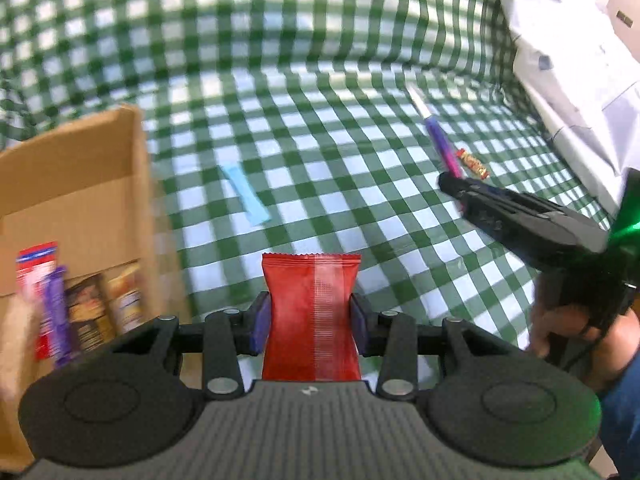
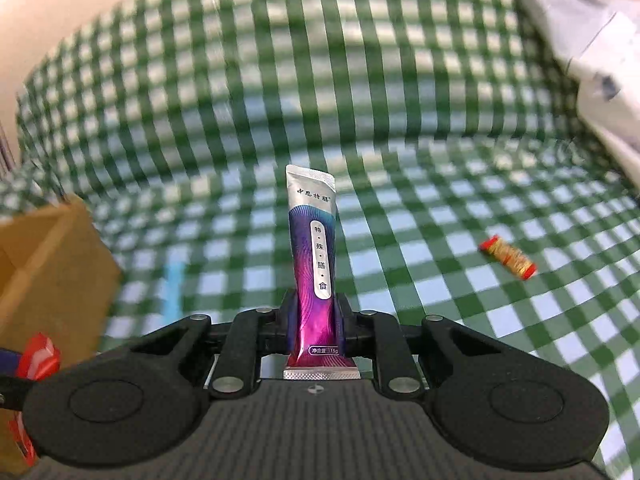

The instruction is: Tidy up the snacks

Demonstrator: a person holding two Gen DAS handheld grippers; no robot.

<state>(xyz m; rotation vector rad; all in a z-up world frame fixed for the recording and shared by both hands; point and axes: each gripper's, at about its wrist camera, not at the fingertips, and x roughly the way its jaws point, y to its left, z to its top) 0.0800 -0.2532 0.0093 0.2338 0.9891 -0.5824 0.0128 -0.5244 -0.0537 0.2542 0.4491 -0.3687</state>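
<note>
We find a red snack pouch [image 1: 311,316] clamped upright between the pads of the left gripper [image 1: 311,322], its jaws closed only as far as the pouch's width, held above the green checked tablecloth [image 1: 320,128] just right of the cardboard box [image 1: 76,184]. The box at near left holds several packets [image 1: 80,308] standing on end. The right gripper [image 2: 314,326] pinches a purple and silver sachet [image 2: 314,248] near its lower end, jaws nearly together, the sachet pointing away from the camera. On the cloth we note a light blue stick packet [image 1: 246,194] lying flat toward the middle, and a small red-and-gold wrapped sweet [image 2: 509,257] farther right. A white plastic bag [image 1: 568,60] lies at the far right edge.
</note>
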